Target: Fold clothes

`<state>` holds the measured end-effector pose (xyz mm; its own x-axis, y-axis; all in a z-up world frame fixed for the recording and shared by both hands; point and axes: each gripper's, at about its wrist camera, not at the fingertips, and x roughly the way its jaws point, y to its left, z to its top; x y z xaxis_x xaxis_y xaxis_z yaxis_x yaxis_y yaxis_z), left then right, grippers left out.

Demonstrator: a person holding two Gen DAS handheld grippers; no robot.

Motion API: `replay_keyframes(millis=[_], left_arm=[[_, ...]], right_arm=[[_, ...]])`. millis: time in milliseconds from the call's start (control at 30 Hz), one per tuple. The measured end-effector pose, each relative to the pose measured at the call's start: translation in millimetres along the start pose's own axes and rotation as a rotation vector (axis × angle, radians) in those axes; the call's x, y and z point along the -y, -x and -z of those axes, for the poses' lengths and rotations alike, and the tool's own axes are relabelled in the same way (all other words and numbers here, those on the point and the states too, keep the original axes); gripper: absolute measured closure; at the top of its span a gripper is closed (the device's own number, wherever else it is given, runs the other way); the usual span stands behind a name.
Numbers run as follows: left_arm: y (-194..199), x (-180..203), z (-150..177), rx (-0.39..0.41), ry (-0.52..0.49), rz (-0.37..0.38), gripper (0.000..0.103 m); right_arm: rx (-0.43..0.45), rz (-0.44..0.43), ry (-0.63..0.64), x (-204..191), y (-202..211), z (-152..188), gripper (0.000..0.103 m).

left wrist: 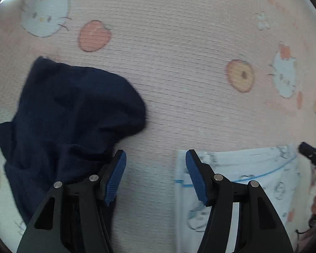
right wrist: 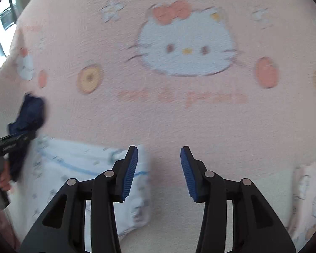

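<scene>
left wrist | navy garment (left wrist: 73,113) crumpled, long axis near-vertical | left gripper (left wrist: 155,177) spread

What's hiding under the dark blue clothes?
The dark blue garment lies crumpled on the pink cat-print blanket, which shows all around it. Whatever is directly beneath is covered, so only blanket can be assumed there.

Crumpled navy cloth garment (left wrist: 73,113) lying on pink cartoon-print blanket (left wrist: 179,63); folded white printed garment (left wrist: 252,179) well right of it, same blanket

Left gripper (left wrist: 155,176) and right gripper (right wrist: 159,174), jaws apparently spread, empty.
</scene>
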<state>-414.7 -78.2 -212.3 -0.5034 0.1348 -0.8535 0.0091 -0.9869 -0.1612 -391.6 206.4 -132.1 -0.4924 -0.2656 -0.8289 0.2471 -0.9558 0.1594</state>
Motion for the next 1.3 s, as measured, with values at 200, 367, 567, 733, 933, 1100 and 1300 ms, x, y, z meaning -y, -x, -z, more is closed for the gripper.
replay_keyframes(millis=[200, 367, 567, 733, 933, 1100, 1300], left_arm=[[-17.9, 33.0, 15.7, -0.021, -0.165, -0.101, 0.04], [-19.7, 6.0, 3.4, 0.017, -0.077, -0.251, 0.042], [-23.2, 27.4, 1.3, -0.029, -0.179, 0.004, 0.042], [-33.0, 26.1, -4.1, -0.08, -0.191, -0.14, 0.026], [31.6, 48.2, 9.8, -0.062, -0.224, -0.113, 0.026], [53.7, 50.3, 56.2, -0.24, -0.071, -0.04, 0.026], [91.5, 39.8, 144.5, -0.251, -0.016, -0.061, 0.026]], right_arm=[[-0.085, 0.008, -0.001, 8.1, -12.6, 18.3, 0.061], [-0.007, -0.061, -0.135, 40.9, 15.8, 25.0, 0.057], [0.005, -0.07, -0.127, 45.3, 37.7, 3.1, 0.054], [-0.086, 0.015, -0.053, 60.6, 52.1, 11.8, 0.056], [-0.093, -0.078, -0.093, 24.0, 104.9, 25.3, 0.058], [-0.203, -0.158, -0.154, -34.1, 138.6, 101.0, 0.058], [-0.349, -0.089, -0.134, -72.6, 136.0, 202.0, 0.058]])
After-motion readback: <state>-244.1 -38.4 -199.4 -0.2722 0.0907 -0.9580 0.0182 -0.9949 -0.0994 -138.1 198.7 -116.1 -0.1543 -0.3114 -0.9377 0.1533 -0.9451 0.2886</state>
